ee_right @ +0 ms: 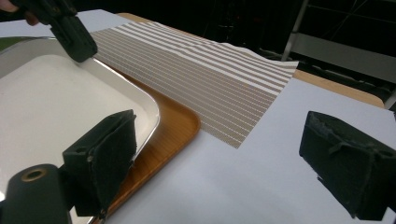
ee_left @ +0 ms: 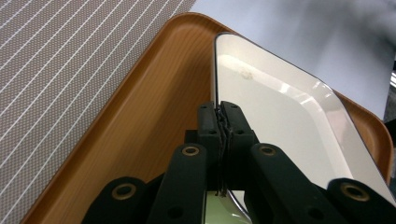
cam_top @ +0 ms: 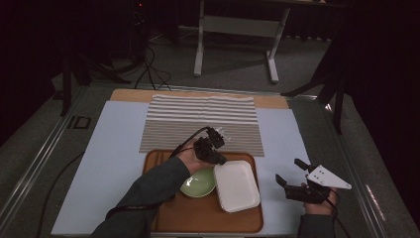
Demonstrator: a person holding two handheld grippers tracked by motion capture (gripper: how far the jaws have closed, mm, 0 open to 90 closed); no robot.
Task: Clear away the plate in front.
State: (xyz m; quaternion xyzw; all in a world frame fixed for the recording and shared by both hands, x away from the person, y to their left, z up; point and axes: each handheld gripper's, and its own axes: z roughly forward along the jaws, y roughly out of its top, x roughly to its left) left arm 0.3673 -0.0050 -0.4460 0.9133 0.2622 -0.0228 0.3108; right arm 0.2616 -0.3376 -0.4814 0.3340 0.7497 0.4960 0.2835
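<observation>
The left gripper (ee_left: pixel 223 116) is clamped on the rim of the white dish (cam_top: pixel 236 185), at the dish corner nearest the striped mat (cam_top: pixel 200 123); its jaws meet with the thin rim between them. The dish lies flat on the wooden tray (cam_top: pixel 208 215), on the tray's right half, touching or just overlapping the green bowl (cam_top: pixel 198 184) on its left.

Step in hand, as judged: the grip on the dish is made and the lift has yet to start. The next move calls for raising the gripped corner without letting the thin rim slip, then carrying the dish clear of the tray lip, probably toward the mat just beyond the tray.

The right gripper (cam_top: pixel 293 177) hangs over the bare table sheet (cam_top: pixel 116 148) right of the tray, jaws wide apart, holding nothing.

Obstacles: the bowl beside the dish may be dragged or knocked as the dish tilts; the tray lip stands between dish and mat.
</observation>
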